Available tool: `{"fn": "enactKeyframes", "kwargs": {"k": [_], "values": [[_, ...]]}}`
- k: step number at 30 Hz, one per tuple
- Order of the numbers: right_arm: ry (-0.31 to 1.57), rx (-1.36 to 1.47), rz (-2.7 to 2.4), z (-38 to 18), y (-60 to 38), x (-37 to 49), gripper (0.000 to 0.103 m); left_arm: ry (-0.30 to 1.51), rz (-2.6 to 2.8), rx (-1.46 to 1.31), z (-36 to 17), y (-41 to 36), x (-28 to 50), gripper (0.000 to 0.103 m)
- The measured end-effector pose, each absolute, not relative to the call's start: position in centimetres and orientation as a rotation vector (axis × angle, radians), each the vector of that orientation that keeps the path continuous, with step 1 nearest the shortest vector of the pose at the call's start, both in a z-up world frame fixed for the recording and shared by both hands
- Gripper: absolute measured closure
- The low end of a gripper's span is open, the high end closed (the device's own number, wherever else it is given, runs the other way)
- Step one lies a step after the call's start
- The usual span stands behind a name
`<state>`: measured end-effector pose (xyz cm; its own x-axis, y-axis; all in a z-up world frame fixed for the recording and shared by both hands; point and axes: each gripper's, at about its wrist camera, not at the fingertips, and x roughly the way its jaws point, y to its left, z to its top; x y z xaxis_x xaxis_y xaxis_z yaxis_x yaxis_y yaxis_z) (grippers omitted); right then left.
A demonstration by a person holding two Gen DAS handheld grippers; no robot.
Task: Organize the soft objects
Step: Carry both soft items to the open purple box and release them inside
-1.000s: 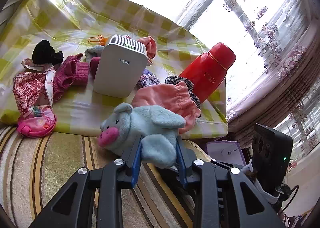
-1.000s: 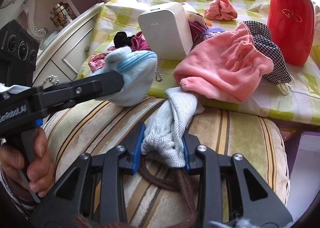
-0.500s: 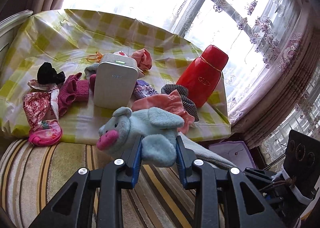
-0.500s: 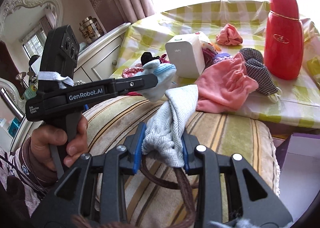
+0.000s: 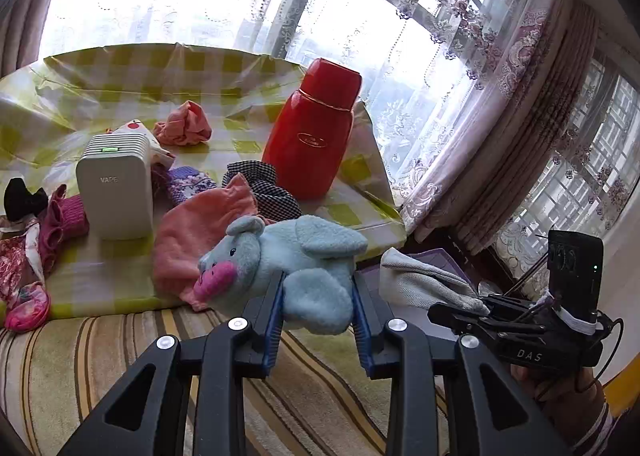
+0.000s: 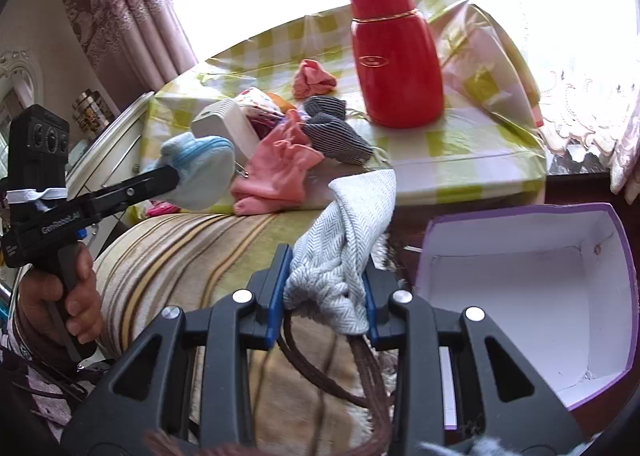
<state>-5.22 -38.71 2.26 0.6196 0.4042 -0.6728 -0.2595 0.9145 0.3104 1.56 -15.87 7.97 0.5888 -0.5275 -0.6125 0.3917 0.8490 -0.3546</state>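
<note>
A fluffy light-blue plush animal w/ pink snout (image 5: pixel 288 272) is pinched between the left gripper (image 5: pixel 318 320) fingers, held above the striped cushion (image 5: pixel 80 368). A grey herringbone knit cloth (image 6: pixel 340 240) is clamped in the right gripper (image 6: pixel 325 300), just left of the open purple-edged white box (image 6: pixel 528 296).

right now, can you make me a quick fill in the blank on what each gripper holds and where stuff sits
1. The left gripper is shut on a blue plush ____.
2. The right gripper is shut on a grey herringbone ____.
3. The open box beside the table has a ____ rim.
4. The flask standing upright on the table is ____.

Missing words: toy; cloth; purple; red
</note>
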Motion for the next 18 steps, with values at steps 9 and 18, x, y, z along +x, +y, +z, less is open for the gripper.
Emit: {"fn": "enactKeyframes", "kwargs": {"k": [9,18], "values": [[0.915,0.229,0.149,-1.1,-46.5,-5.8,0.067,0.8,-0.703,-0.1,8.5,-23.5,1.7,0.071],[0.98,0.305,-0.009,-3.9,-52.6,-7.1,0.063,0.867,-0.842,-0.033,7.5,-29.8,1.5,0.066]]}}
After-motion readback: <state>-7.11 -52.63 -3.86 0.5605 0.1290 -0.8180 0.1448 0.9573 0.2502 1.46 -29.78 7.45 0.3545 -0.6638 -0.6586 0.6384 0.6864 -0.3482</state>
